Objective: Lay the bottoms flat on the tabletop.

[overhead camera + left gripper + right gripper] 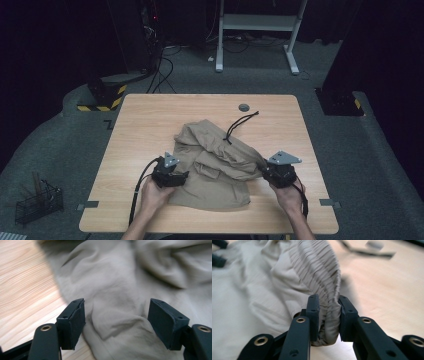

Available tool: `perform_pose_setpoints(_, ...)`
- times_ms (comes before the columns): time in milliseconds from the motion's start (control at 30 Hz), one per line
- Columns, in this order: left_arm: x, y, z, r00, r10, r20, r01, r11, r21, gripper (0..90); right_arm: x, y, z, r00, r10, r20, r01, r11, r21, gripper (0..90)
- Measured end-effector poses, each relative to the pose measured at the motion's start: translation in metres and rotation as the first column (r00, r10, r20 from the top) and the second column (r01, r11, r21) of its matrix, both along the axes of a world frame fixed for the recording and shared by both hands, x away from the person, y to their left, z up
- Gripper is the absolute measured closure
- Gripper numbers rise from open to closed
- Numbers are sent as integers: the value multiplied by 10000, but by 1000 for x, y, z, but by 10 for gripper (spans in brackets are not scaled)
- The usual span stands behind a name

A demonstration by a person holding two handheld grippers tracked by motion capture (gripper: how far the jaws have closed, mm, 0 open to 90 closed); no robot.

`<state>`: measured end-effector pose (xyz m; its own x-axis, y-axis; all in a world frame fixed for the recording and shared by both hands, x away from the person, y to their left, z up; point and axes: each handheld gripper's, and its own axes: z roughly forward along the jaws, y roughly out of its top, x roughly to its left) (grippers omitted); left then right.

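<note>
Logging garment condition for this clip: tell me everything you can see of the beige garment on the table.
The beige garment looks like thin woven cloth, crumpled and partly folded in a heap near the middle of the wooden table. It has a gathered elastic band and a black drawstring trailing onto the tabletop behind it. The right claw is shut on the elastic band at the garment's right edge, lifting it slightly. The left claw stands open over a wrinkled fold at the left edge, not yet gripping.

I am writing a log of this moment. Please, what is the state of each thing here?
Beige fabric garment: crumpled, lying on the wooden table.
Black drawstring cord: loose, trailing over the table.
Left gripper: open over the cloth.
Right gripper: shut on the garment's gathered edge.
</note>
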<state>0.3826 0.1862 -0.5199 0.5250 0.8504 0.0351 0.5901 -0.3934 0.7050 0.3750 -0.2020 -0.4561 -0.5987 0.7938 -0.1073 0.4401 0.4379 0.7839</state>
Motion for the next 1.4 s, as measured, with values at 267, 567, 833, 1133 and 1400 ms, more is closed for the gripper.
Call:
perform_pose_setpoints(267, -5, 5, 1, 9995, 294, 143, -295, 9995, 87, 292, 58, -7, -3, 9798, -1893, -646, 1839, 9796, -807, 606)
perform_pose_setpoints(567, -12, -27, 2, 9993, -307, 216, 308, 9995, -40, 282, 24, 9, 7, 9816, -1825, 567, 1843, 9825, -284, 502)
perform_pose_setpoints(833, -12, -26, -7, 9982, -431, 417, 454, 9974, -559, 289, 4, 43, 20, 9952, -107, 968, 131, 9996, -234, 426)
perform_pose_setpoints(1133, -13, -27, -7, 9984, -341, 452, 367, 9976, -582, 290, 19, 39, 10, 9992, -400, -77, 400, 9992, 82, 572)
perform_pose_setpoints(1400, -18, -22, -7, 9976, -511, 467, 539, 9967, -610, 301, 53, 4, -11, 9912, -967, -901, 875, 9910, -1016, 890)
